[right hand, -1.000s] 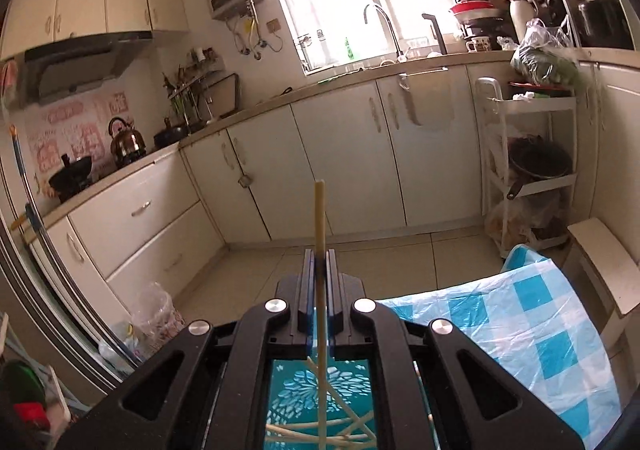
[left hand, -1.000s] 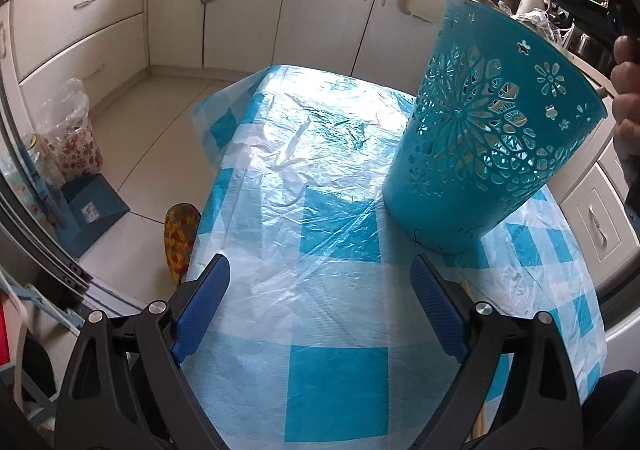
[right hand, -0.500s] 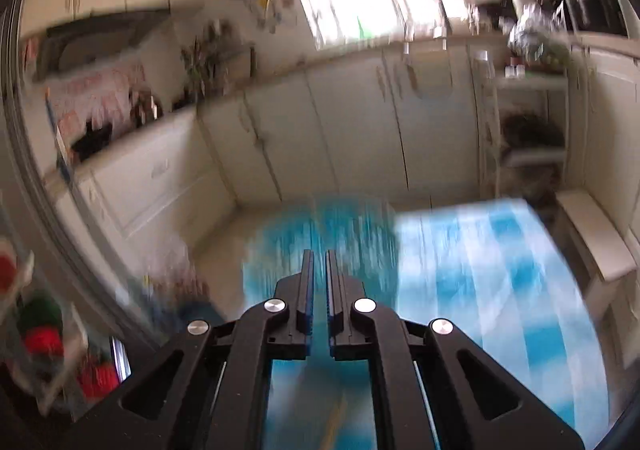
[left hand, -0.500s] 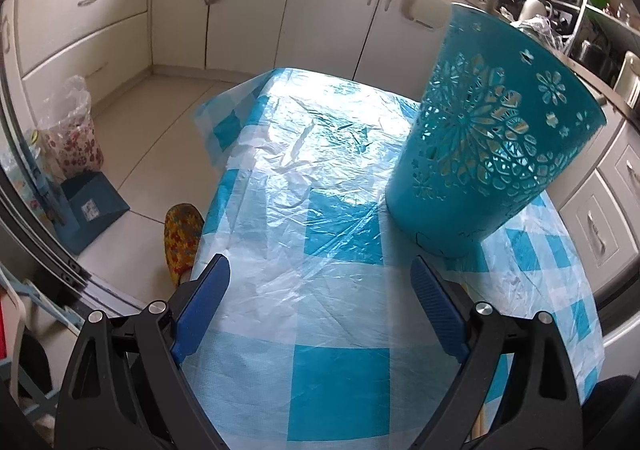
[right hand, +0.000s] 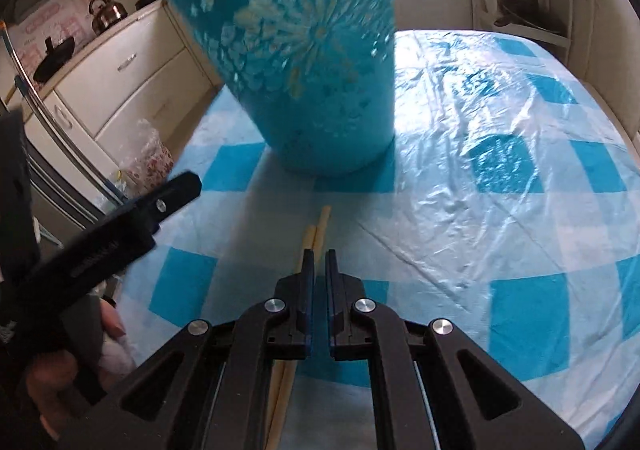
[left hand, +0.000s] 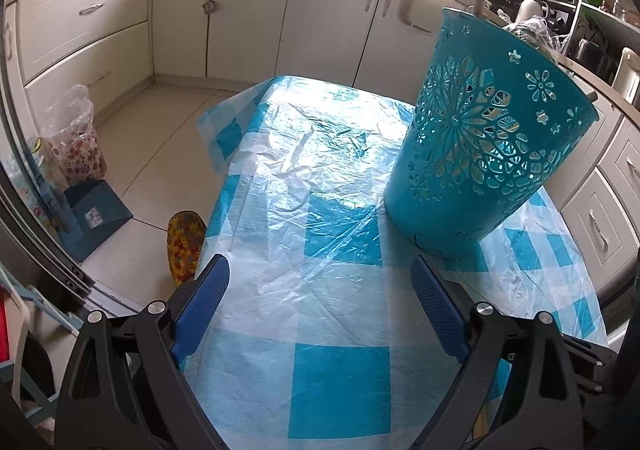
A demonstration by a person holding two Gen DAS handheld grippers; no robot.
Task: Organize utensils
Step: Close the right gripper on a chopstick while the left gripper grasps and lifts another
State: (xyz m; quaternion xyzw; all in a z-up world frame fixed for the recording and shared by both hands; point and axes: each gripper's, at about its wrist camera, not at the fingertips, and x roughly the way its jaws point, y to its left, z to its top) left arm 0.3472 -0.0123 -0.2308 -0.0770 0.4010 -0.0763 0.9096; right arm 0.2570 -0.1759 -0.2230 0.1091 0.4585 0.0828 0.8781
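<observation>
Now the right gripper has dropped from above the teal perforated plastic basket to just over the tabletop, and the chopstick it held a second ago is gone from its jaws, which are closed on nothing. Two pale wooden chopsticks lie on the blue-and-white checked plastic cloth beneath the jaws, so probably another pickup comes next. The left gripper hovers with jaws wide apart and empty. Cream kitchen cabinets ring the tiled floor.
</observation>
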